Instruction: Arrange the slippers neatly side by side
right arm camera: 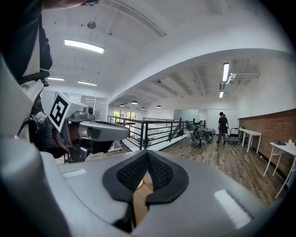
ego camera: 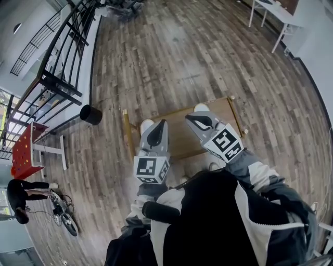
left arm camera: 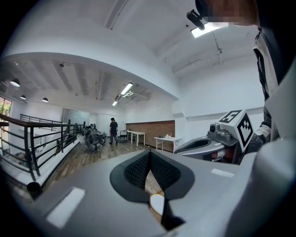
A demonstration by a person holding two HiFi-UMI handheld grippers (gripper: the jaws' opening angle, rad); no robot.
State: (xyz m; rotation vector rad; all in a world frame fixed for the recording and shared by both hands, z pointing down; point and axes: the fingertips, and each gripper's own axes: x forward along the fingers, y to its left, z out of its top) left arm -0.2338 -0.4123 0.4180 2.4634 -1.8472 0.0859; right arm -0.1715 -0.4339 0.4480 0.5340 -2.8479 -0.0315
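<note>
Two white slippers lie on a low wooden table (ego camera: 182, 140), and only their rounded ends show: one (ego camera: 147, 124) past my left gripper (ego camera: 162, 123), the other (ego camera: 201, 107) past my right gripper (ego camera: 190, 119). Both grippers hang above the table and hide the rest of the slippers. In the left gripper view the jaws (left arm camera: 149, 155) are shut with nothing between them; a white rounded edge (left arm camera: 157, 203) shows below them. The right gripper view shows its jaws (right arm camera: 147, 155) shut and empty over brown wood. Each gripper sees the other, the right one (left arm camera: 203, 146) and the left one (right arm camera: 99, 132).
A black bin (ego camera: 91, 114) stands on the wood floor left of the table. A dark railing (ego camera: 62, 62) runs along the left. A red table (ego camera: 23, 150) and a person (ego camera: 21, 195) are below it. White tables (ego camera: 276, 13) stand at the far right.
</note>
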